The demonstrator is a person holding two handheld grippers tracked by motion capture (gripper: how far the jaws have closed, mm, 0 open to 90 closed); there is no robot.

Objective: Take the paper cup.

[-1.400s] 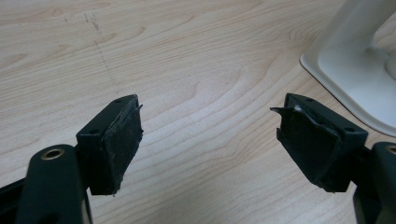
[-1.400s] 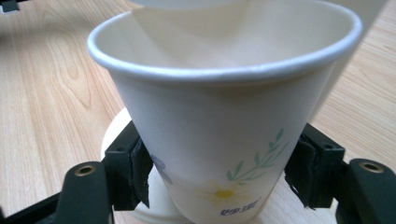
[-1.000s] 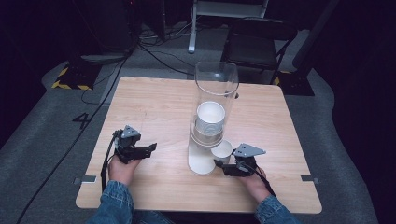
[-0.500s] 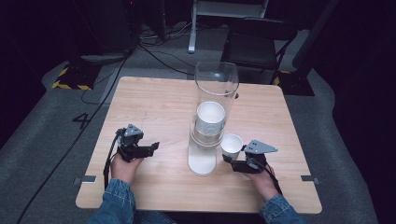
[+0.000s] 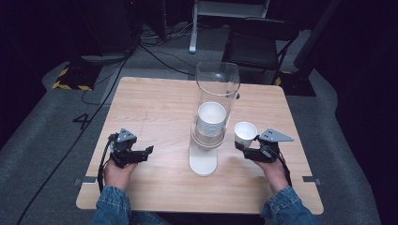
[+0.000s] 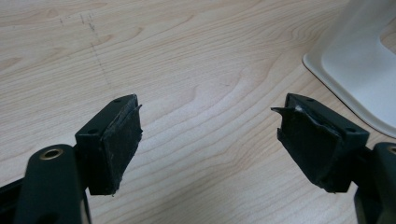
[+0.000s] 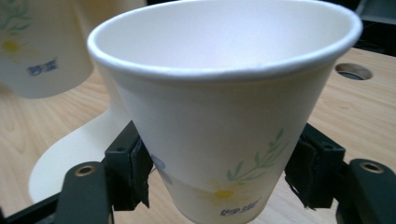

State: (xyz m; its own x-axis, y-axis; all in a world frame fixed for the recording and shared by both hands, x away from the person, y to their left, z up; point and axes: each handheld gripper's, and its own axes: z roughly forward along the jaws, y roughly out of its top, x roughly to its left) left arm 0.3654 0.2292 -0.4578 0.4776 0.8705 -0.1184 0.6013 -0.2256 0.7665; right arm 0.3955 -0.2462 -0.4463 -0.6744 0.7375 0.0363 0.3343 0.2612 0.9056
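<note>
Paper cup point(image 5: 245, 133), white with a small flower print on its side, sits clamped in the right gripper point(image 5: 249, 148), right of the table's middle and just right of the clear dispenser tube point(image 5: 217, 105). Its mouth opens upward and tips a little toward the far side, so its long axis runs nearly upright with a slight lean. In the right gripper view the two black pads point(image 7: 138, 173) press on the lower part of the cup's point(image 7: 224, 107) wall from either side, the rim well above them and the base hanging free below the jaws. It looks lifted off the wood, though the high view does not settle that.

Left of it stands the dispenser tube, tall and transparent, on a white base point(image 5: 203, 161) that reaches toward the near edge. Another white cup point(image 5: 211, 123) sits inside the tube, mouth up.

Well apart, at the near left of the table, the left gripper point(image 5: 143, 153) points right along the wood. Its jaws stand wide apart with nothing between them, bare boards under the pads point(image 6: 122, 142), and a corner of the white base point(image 6: 359, 70) lies beyond.

The table point(image 5: 155, 108) is light wood with a round hole near its far right. Grey carpet surrounds it, with cables and a dark chair point(image 5: 256, 44) at the far side in a dim room.
</note>
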